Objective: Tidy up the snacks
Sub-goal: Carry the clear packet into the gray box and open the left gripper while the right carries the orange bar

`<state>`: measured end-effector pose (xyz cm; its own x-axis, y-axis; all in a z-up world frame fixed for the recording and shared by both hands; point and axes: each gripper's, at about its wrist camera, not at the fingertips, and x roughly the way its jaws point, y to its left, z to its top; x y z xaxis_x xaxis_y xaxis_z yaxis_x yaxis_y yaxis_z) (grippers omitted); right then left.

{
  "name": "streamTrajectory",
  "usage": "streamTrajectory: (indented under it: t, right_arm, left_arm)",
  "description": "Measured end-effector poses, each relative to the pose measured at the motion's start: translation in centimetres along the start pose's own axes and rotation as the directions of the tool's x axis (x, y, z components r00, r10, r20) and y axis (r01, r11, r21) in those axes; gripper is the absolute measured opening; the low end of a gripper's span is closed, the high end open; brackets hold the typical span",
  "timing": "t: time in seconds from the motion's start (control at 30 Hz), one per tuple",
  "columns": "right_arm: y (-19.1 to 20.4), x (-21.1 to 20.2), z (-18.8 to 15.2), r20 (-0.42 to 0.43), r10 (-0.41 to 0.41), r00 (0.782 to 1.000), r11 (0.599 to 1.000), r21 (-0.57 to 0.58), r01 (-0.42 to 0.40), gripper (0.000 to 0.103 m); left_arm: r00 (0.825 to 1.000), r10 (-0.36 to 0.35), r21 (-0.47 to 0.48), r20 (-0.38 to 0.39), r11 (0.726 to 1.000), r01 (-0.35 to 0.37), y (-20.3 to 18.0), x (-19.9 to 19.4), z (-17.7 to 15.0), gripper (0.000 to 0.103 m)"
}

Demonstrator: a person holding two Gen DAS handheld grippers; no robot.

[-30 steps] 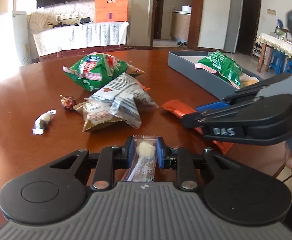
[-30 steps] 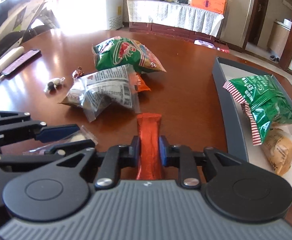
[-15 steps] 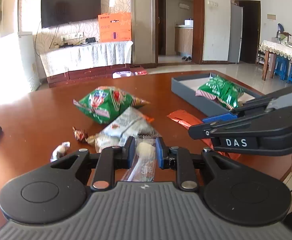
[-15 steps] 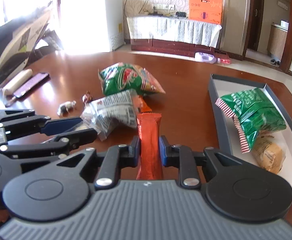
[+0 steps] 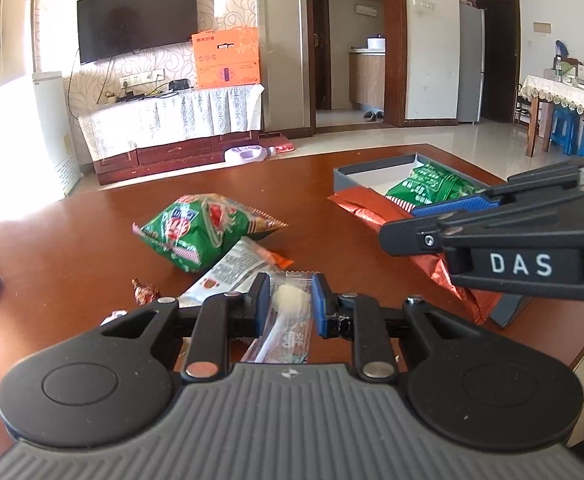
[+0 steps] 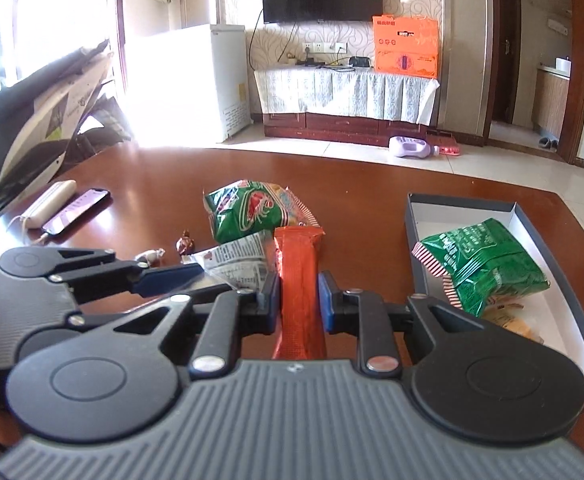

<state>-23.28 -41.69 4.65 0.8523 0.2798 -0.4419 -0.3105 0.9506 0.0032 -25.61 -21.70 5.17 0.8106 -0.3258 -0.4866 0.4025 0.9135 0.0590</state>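
Left gripper point(image 5: 290, 300): blue pads clamped on a clear-wrapped candy stick point(image 5: 288, 322), white lump at the pads, raised clear of the table. Right gripper point(image 6: 299, 300): pads pinched on an orange-red foil snack bar point(image 6: 297, 280), held lengthwise, far end sticking out ahead, also off the table.

Landmark: grey tray point(image 6: 419, 240) with white floor, at the table's right end. Already in it: a green striped-edge snack bag point(image 6: 487, 264) and a tan packet underneath, mostly hidden. The bar hangs just left of the tray's near wall; the candy stick is further left again.

Handling, by judgement: both items light. The bar's foil is slick and crinkly, likely to slip or fold if taken at the tip; a mid-body grip looks sound. The candy wrapper is thin and floppy; grip over the solid lump.

Left of the tray, loose: green shrimp-print chip bag point(image 6: 252, 212), printed clear packet point(image 6: 240, 260), small wrapped candies point(image 6: 186, 242).

Surface: polished reddish-brown wooden table point(image 6: 351, 184), glossy, window glare. Living room: wall television, orange box, tiled floor.
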Motion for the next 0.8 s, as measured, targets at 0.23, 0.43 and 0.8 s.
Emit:
streamTrajectory:
  t: [0.23,0.43,0.8]
  right_arm:
    - [-0.6,-1.4,0.2,0.021,-0.003,1.000,1.000,0.002,0.002,0.024]
    - [-1.2,-2.1,0.2,0.034,-0.012,0.999,1.000,0.007,0.012,0.024]
    - [-1.4,-2.2,0.0,0.034,-0.019,0.999,1.000,0.009,0.019,0.024]
  left_arm:
    - [1.000,-0.008,0.037,0.023,0.999,0.007,-0.7,-0.3,1.6,0.027]
    - [0.999,-0.011,0.073,0.045,0.997,0.007,-1.3,0.0,3.4,0.027]
    - [0.999,-0.015,0.042,0.036,0.999,0.014,-0.8,1.7,4.6,0.027]
